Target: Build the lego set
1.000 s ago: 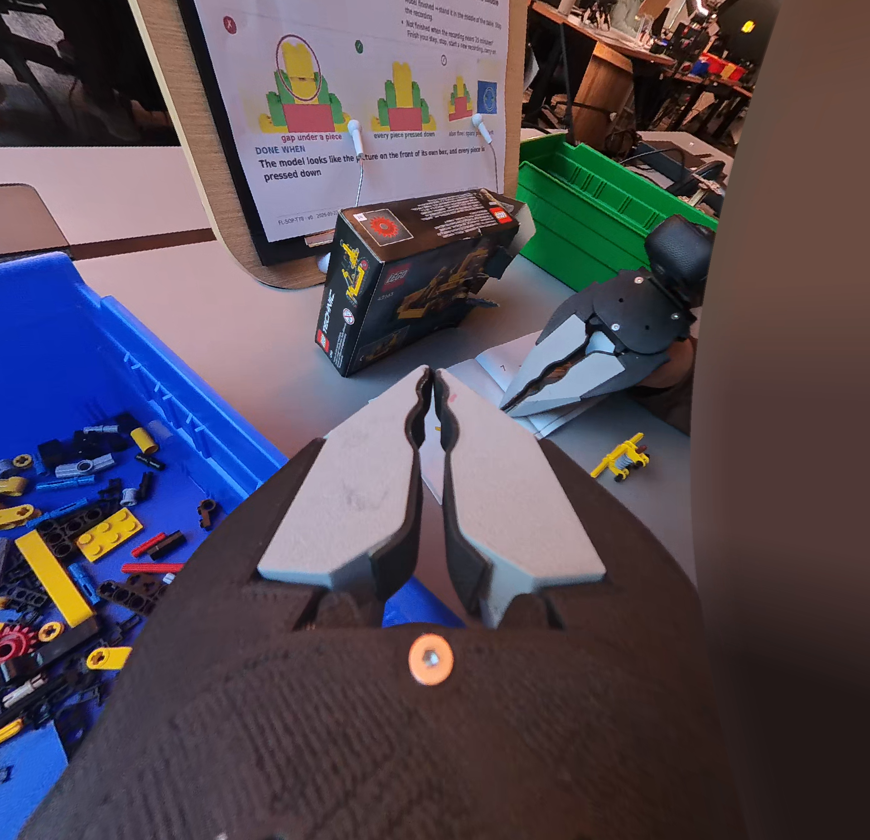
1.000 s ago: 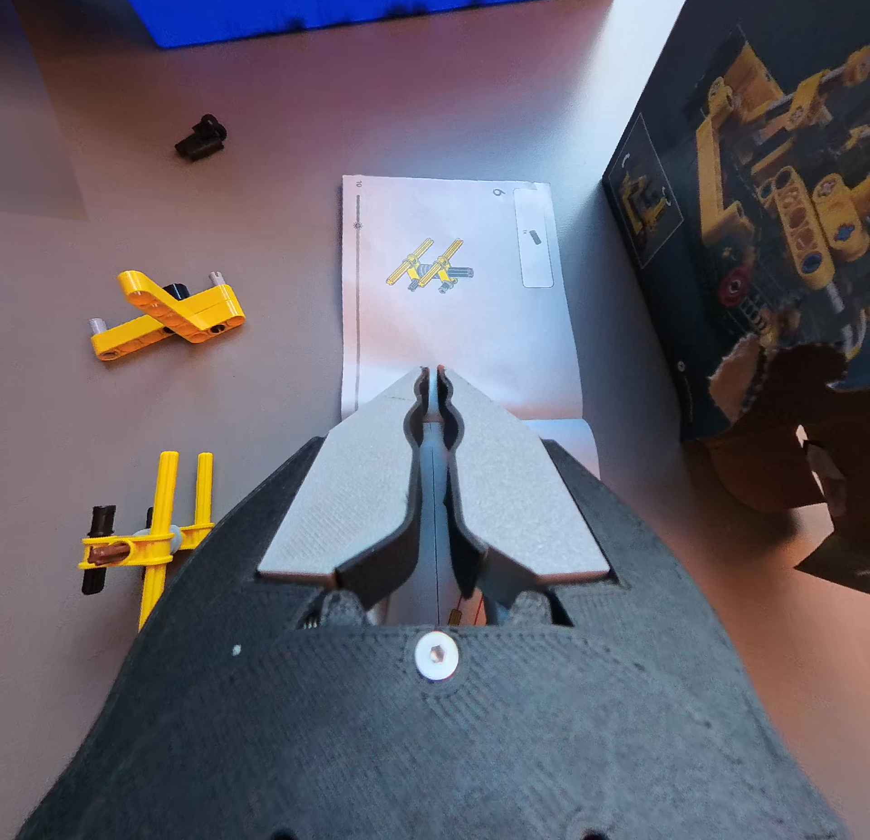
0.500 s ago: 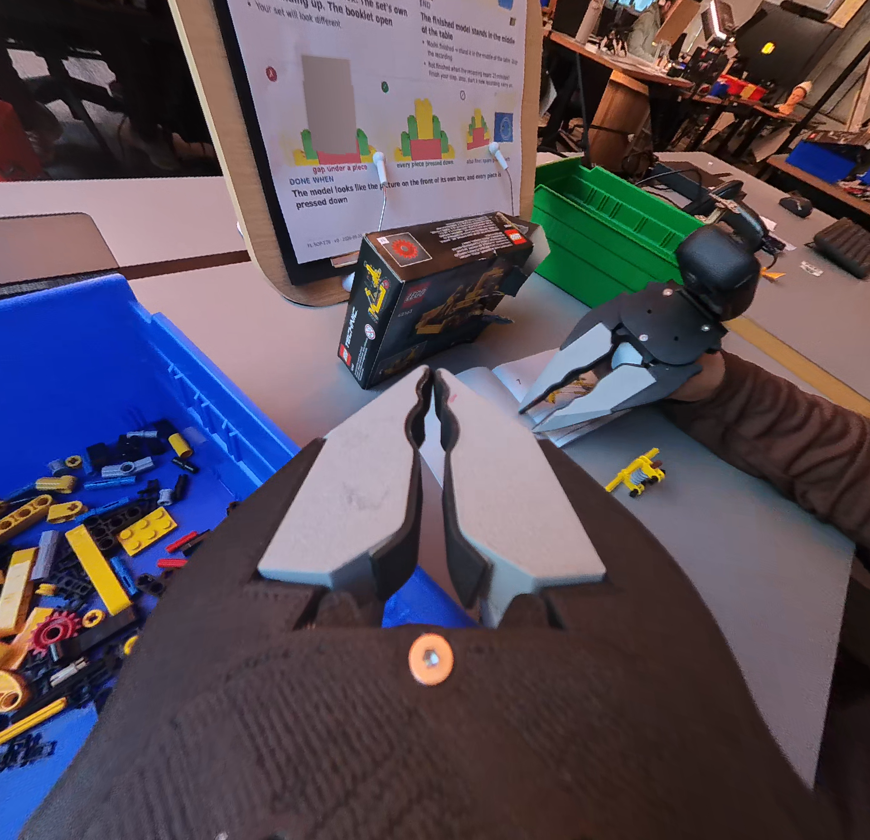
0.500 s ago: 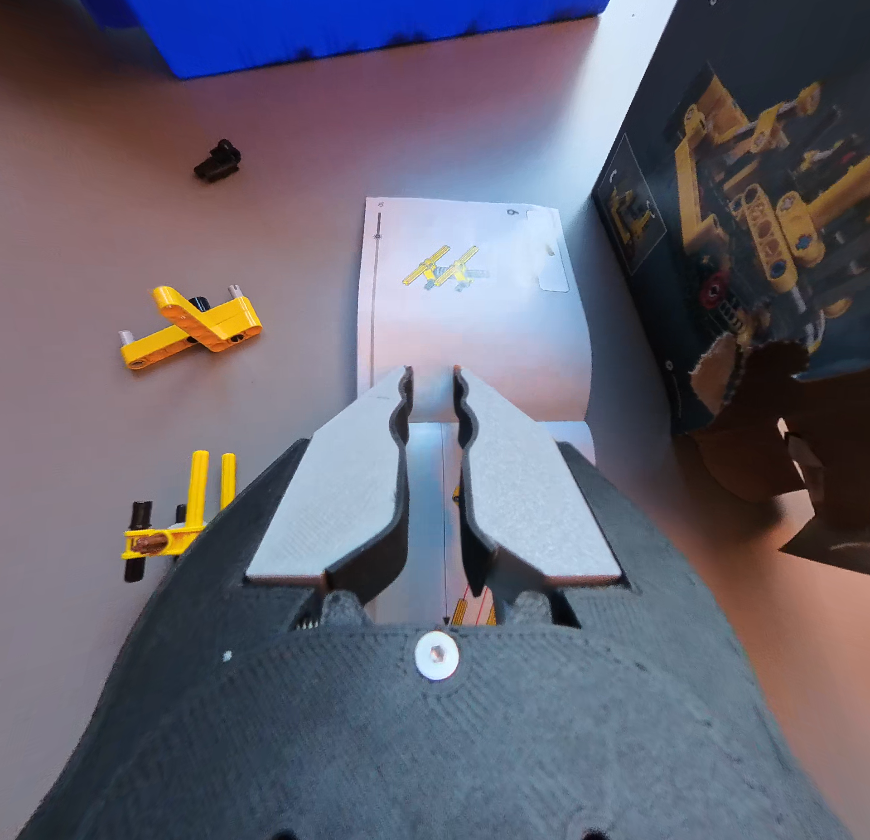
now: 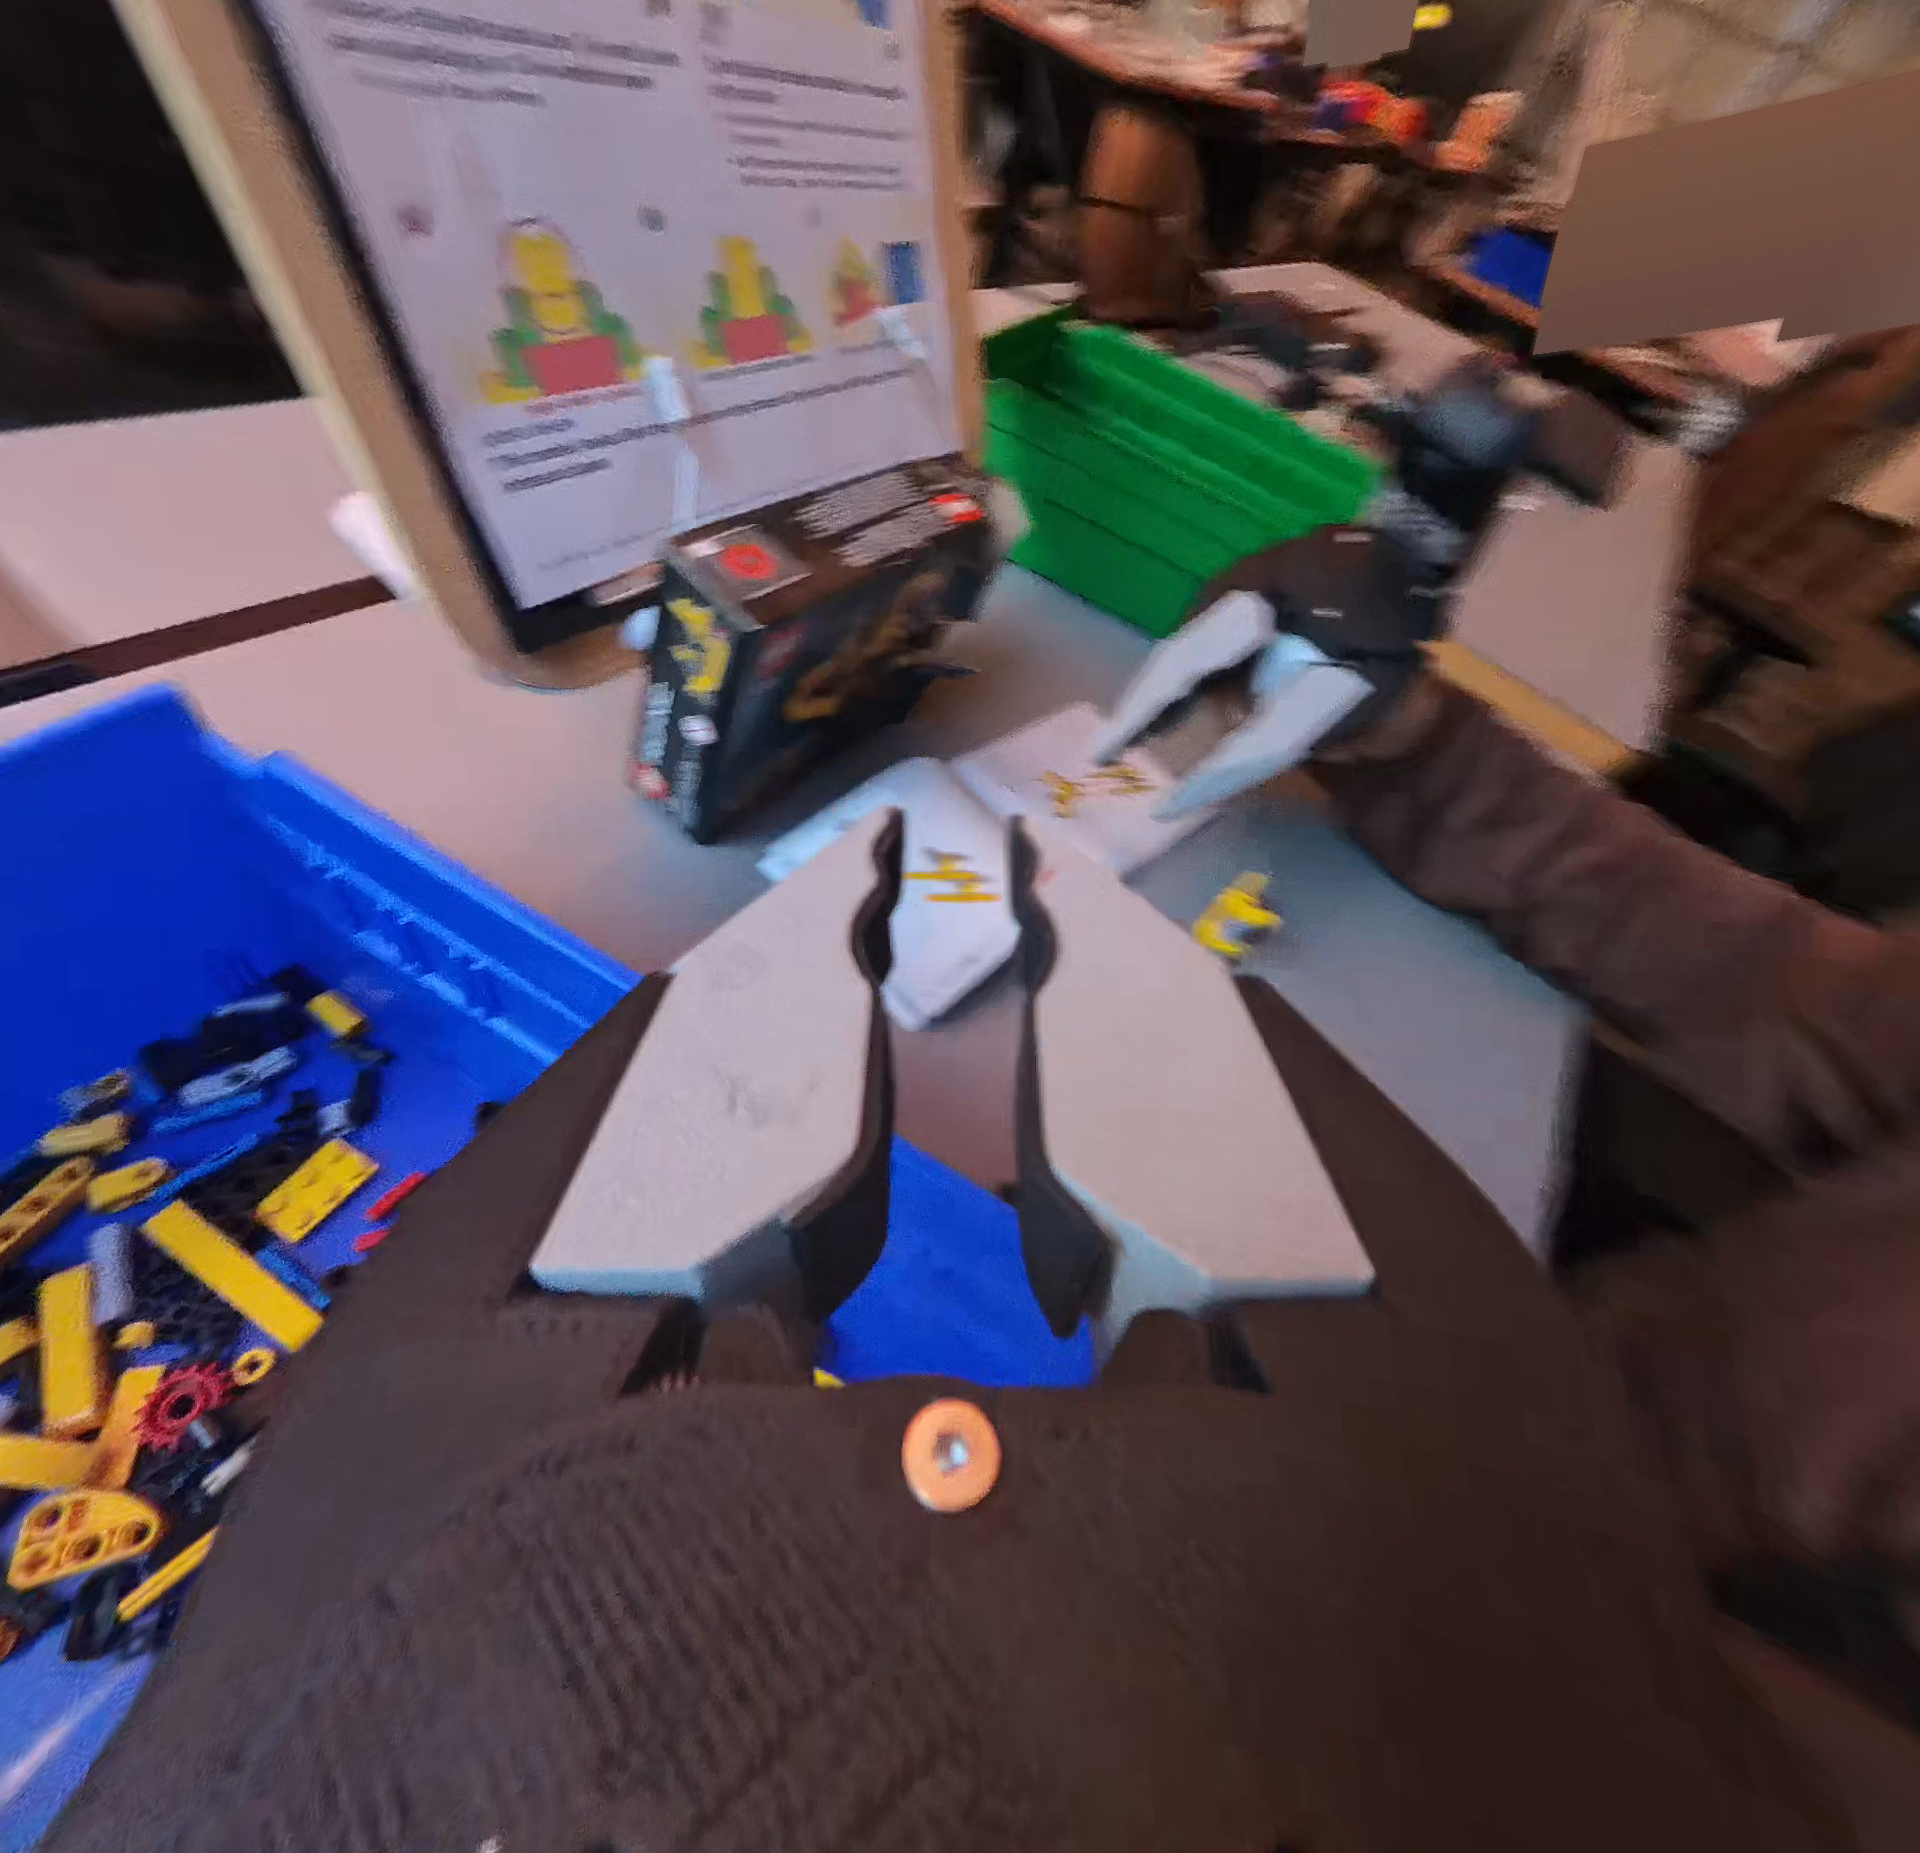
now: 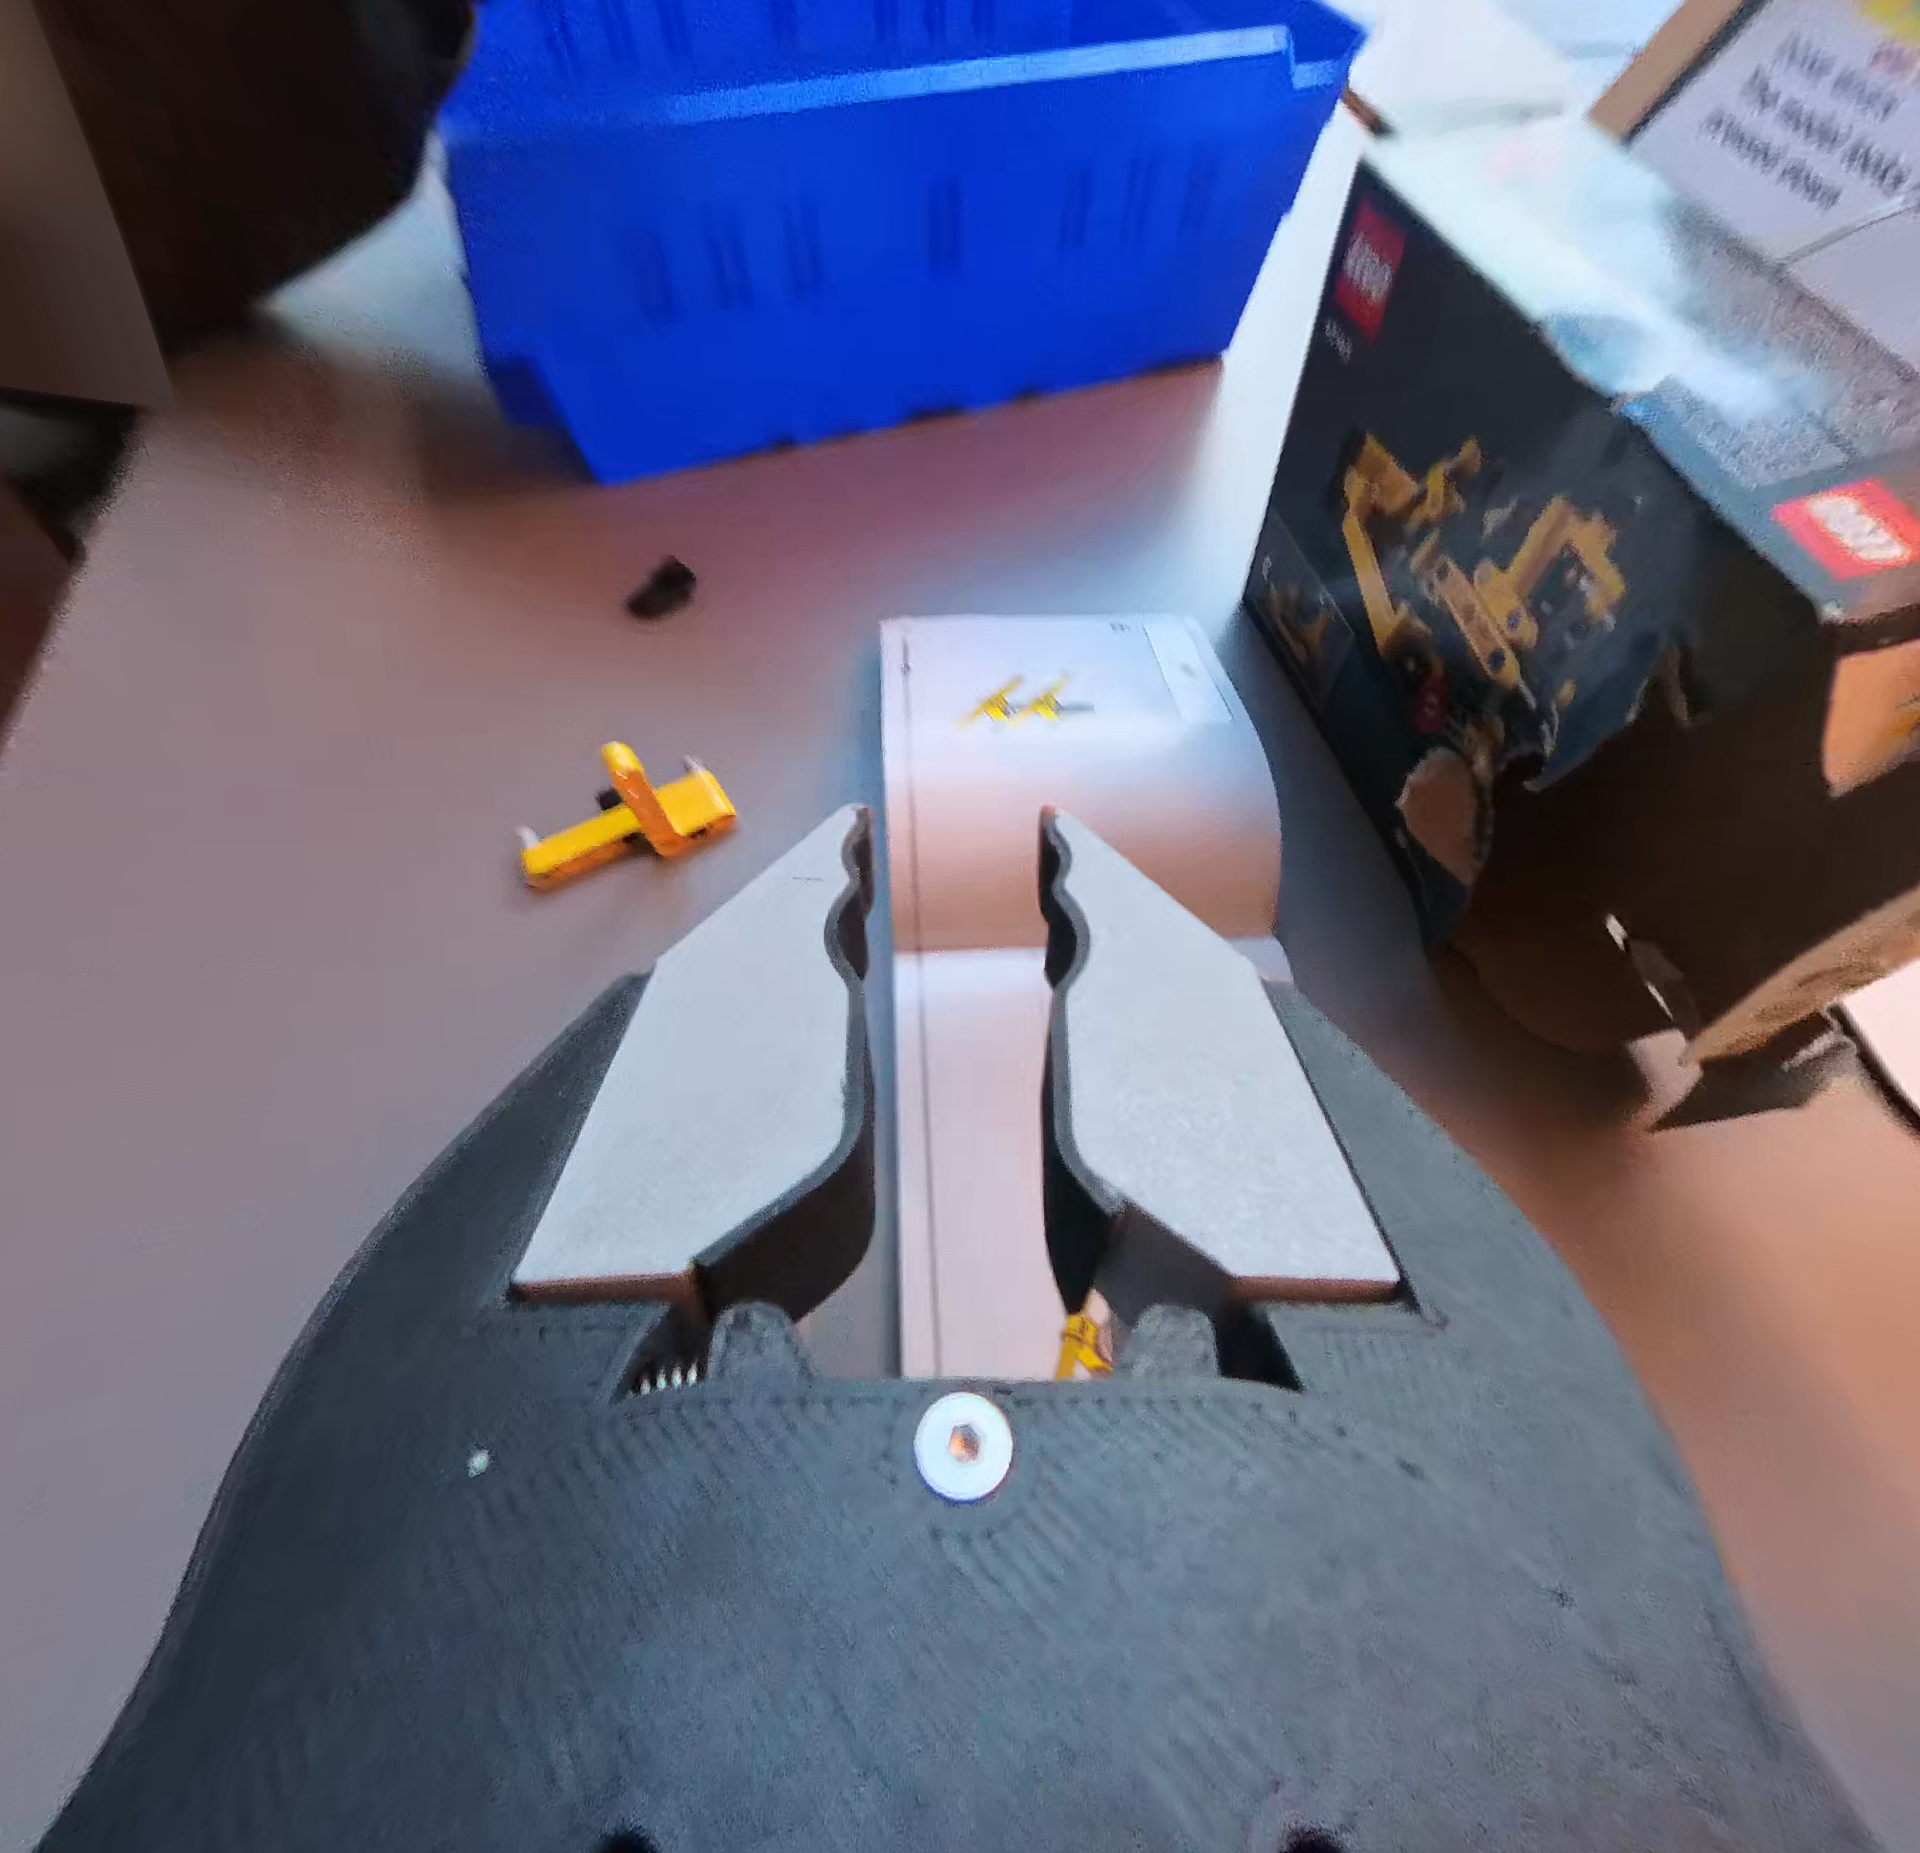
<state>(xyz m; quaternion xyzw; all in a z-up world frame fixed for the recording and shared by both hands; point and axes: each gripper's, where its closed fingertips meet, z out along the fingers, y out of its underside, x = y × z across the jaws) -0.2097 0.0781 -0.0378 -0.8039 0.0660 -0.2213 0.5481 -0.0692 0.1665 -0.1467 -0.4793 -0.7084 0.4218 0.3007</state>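
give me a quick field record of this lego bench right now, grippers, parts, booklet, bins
left hand-held gripper: open, empty, above the blue bin's edge
right hand-held gripper: open, empty, over the booklet
instruction booklet: open on the table, beside the lego box
lego box: black, torn at one end
blue bin: holds loose yellow, black and red pieces
yellow sub-assembly: on the table, left of the booklet
small black piece: on the table, alone
green bin: behind the box

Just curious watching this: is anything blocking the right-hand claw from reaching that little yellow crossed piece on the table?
Nothing visible does. The right gripper is open over the booklet; the yellow assembly lies ahead to its left on bare table.
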